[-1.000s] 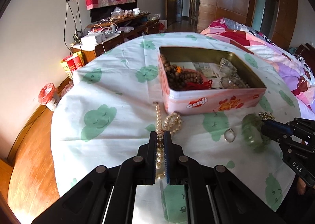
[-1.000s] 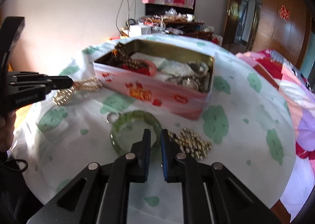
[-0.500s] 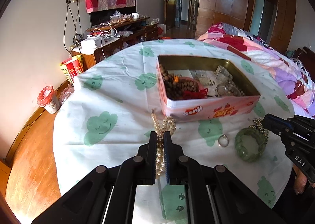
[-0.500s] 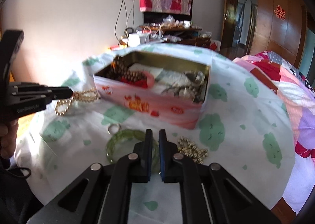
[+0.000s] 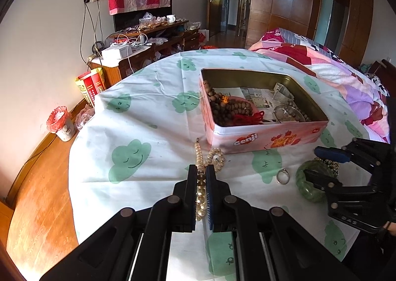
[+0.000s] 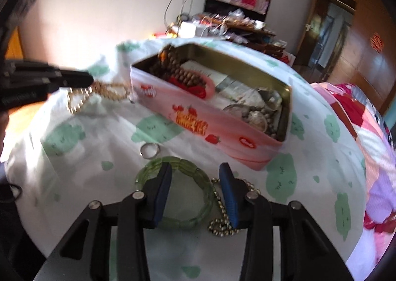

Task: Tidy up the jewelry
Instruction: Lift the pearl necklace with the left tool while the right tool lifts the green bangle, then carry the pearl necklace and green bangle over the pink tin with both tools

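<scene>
My left gripper (image 5: 201,172) is shut on a pearl necklace (image 5: 199,154), whose loose end trails on the cloth toward the pink tin (image 5: 272,137). The right wrist view shows that necklace (image 6: 106,90) hanging from the left gripper (image 6: 84,78). My right gripper (image 6: 195,169) has its jaws opening over a green bangle (image 6: 148,172). The bangle's far rim lies between the jaws, and the pads do not press it. A gold bead chain (image 6: 222,226) lies beside the right finger. A silver ring (image 6: 149,151) sits just beyond the bangle. The tin holds brown beads and other pieces.
The round table wears a white cloth with green clouds (image 5: 128,157); its edge drops to a wooden floor on the left. A bed with a pink quilt (image 5: 334,70) borders the far right. A cluttered cabinet (image 5: 148,41) stands behind, and a small bin (image 5: 60,125) is on the floor.
The right gripper's jaws have parted from shut and it has rolled and shifted over the green bangle. The left gripper still grips the pearls in the same spot.
</scene>
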